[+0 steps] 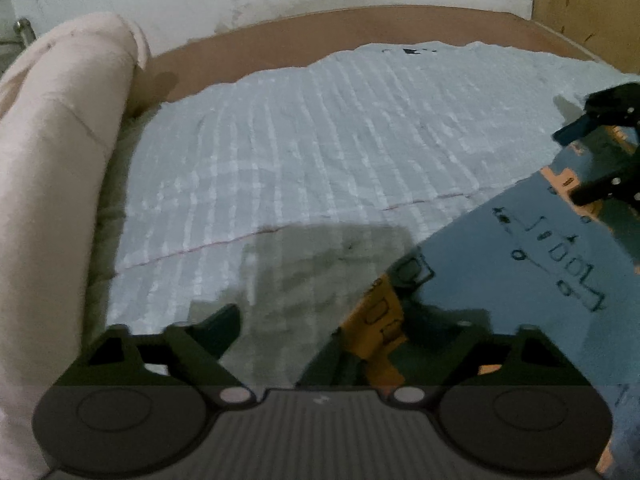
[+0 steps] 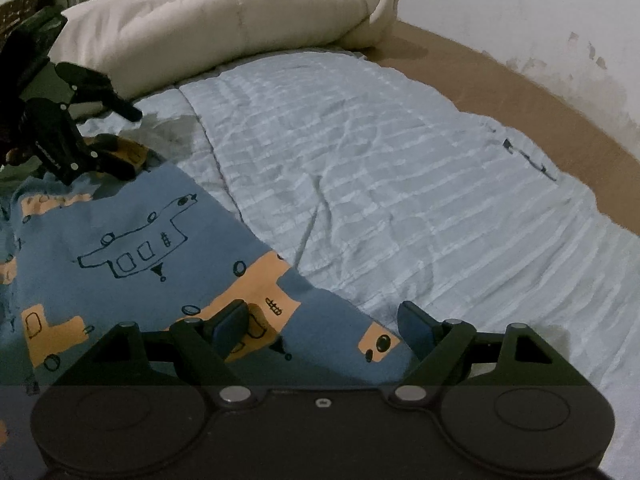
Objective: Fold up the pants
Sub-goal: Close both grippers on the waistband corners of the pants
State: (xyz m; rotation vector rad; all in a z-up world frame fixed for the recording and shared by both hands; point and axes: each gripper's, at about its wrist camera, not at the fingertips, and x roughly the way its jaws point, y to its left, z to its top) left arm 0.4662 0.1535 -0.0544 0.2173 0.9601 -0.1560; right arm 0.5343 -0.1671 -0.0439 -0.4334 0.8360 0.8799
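The blue pants [image 2: 132, 248] with orange trucks and drawn planes lie flat on the bed's pale blue blanket [image 2: 400, 168], in the lower left of the right wrist view. In the left wrist view they fill the lower right.

What could go wrong? The cloth is soft and thin, so a gripper could pinch just the top layer, or grab the blanket too, and then the fold would come out crooked. If one side lifts before the other, the pants could twist (they look a bit bunched near the far corner).

The right gripper [image 2: 326, 326] is wide, holding nothing. Its two dark fingers stand on either side of the near corner of the pants, low in the frame, and the cloth runs between them. I cannot tell if the pads touch it yet.

The left gripper [image 2: 120, 140] sits at the far corner, upper left of the right wrist view, with its fingers apart and nothing pinched. In its own view the pants edge lies between its fingers, at the bottom middle.

A big cream quilt [image 2: 224, 20] is rolled up behind.
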